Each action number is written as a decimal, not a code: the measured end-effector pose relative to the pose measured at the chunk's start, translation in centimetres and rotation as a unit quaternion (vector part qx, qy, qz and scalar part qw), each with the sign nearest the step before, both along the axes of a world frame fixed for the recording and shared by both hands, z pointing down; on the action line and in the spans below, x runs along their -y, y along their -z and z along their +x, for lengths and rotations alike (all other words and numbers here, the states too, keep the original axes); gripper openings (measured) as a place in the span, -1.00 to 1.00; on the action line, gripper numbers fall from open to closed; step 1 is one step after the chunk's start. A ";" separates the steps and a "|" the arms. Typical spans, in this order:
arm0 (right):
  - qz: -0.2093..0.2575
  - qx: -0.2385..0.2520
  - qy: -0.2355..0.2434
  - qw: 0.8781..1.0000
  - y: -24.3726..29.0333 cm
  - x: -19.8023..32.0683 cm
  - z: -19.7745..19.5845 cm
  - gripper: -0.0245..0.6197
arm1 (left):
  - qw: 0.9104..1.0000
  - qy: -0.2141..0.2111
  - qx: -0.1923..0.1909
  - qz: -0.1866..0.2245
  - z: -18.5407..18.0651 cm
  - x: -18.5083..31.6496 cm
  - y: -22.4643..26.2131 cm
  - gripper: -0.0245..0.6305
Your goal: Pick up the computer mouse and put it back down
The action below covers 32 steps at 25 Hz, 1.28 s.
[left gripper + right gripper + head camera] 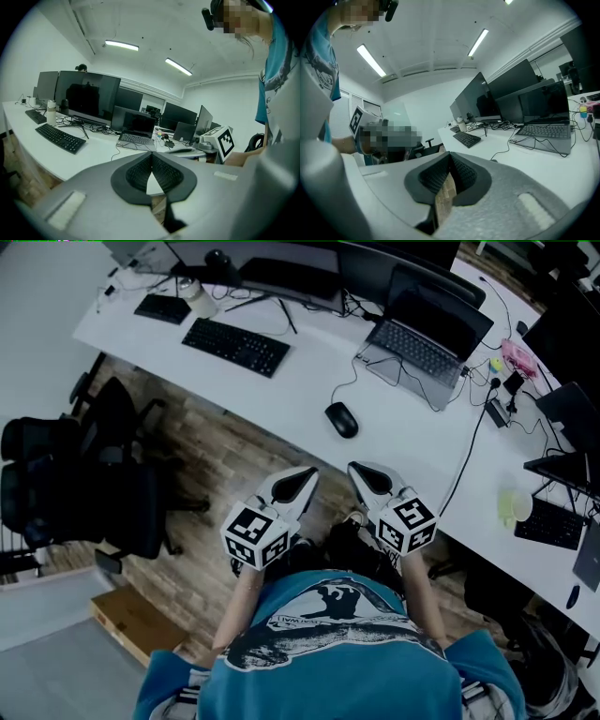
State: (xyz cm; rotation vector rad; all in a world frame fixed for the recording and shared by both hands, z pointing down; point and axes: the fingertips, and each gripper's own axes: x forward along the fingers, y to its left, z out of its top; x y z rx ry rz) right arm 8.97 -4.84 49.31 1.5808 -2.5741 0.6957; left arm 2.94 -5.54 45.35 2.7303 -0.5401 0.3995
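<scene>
Left gripper (310,474), right gripper (354,468), jaws clenched empty, black oval mouse (341,419) on desk (309,367)

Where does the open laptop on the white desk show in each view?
Head view: laptop, right of centre, upper part.
Left gripper view: laptop, just left of centre, mid-height.
Right gripper view: laptop, far right, mid-height.
Shared landmark: black keyboard, left of the laptop in all three.
</scene>
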 end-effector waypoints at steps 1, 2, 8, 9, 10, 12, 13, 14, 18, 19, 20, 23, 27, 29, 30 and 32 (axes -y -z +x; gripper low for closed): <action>0.002 0.000 -0.001 1.000 0.2 0.1 -0.4 -0.91 | 1.000 0.001 0.000 0.002 -0.6 0.0 0.1 -0.88; 0.005 0.001 -0.003 1.000 0.5 0.1 -0.8 -0.92 | 1.000 0.002 -0.001 0.003 -1.1 -0.1 0.2 -0.88; 0.037 0.004 -0.016 0.999 3.4 -0.9 -4.3 -0.92 | 1.000 0.006 -0.011 0.008 -5.1 -1.7 0.8 -0.88; 0.041 0.005 -0.015 0.999 3.8 -1.1 -5.0 -0.92 | 1.000 0.005 -0.014 0.008 -5.7 -2.1 0.8 -0.88; 0.044 0.007 -0.013 0.999 4.1 -1.4 -5.6 -0.92 | 1.000 0.004 -0.017 0.008 -6.3 -2.4 0.8 -0.88; 0.046 0.008 -0.013 0.999 4.6 -1.9 -6.9 -0.92 | 1.000 0.005 -0.021 0.008 -7.7 -3.2 0.8 -0.88; 0.044 0.006 -0.014 0.999 4.6 -2.2 -7.5 -0.92 | 1.000 0.005 -0.023 0.007 -8.4 -3.7 0.8 -0.88; 0.043 0.001 -0.017 0.999 4.5 -2.5 -8.1 -0.92 | 1.000 0.004 -0.026 0.006 -9.0 -4.2 0.9 -0.88; 0.042 -0.024 -0.017 0.999 4.2 -3.5 -10.3 -0.92 | 0.999 -0.003 -0.037 0.006 -11.1 -5.8 0.9 -0.88; 0.043 -0.028 -0.017 0.999 4.2 -3.7 -10.8 -0.92 | 0.999 -0.004 -0.039 0.007 -11.5 -6.1 0.9 -0.88; 0.044 -0.032 -0.016 0.998 4.2 -3.9 -11.3 -0.92 | 0.999 -0.006 -0.041 0.008 -11.8 -6.4 1.0 -0.88; 0.047 -0.039 -0.017 0.998 4.2 -4.7 -12.3 -0.92 | 0.999 -0.014 -0.049 0.010 -12.4 -7.6 1.0 -0.88; 0.050 -0.044 -0.021 0.998 4.2 -5.6 -13.1 -0.92 | 0.998 -0.026 -0.053 0.015 -12.9 -8.8 0.8 -0.88; 0.049 -0.046 -0.022 0.997 4.2 -6.1 -13.3 -0.92 | 0.998 -0.030 -0.054 0.016 -13.0 -9.3 0.9 -0.88; 0.048 -0.048 -0.022 0.997 4.1 -6.4 -13.4 -0.92 | 0.998 -0.031 -0.055 0.017 -13.1 -9.6 0.9 -0.88; 0.047 -0.051 -0.023 0.997 3.9 -6.8 -13.6 -0.92 | 0.998 -0.033 -0.057 0.018 -13.4 -10.0 0.9 -0.88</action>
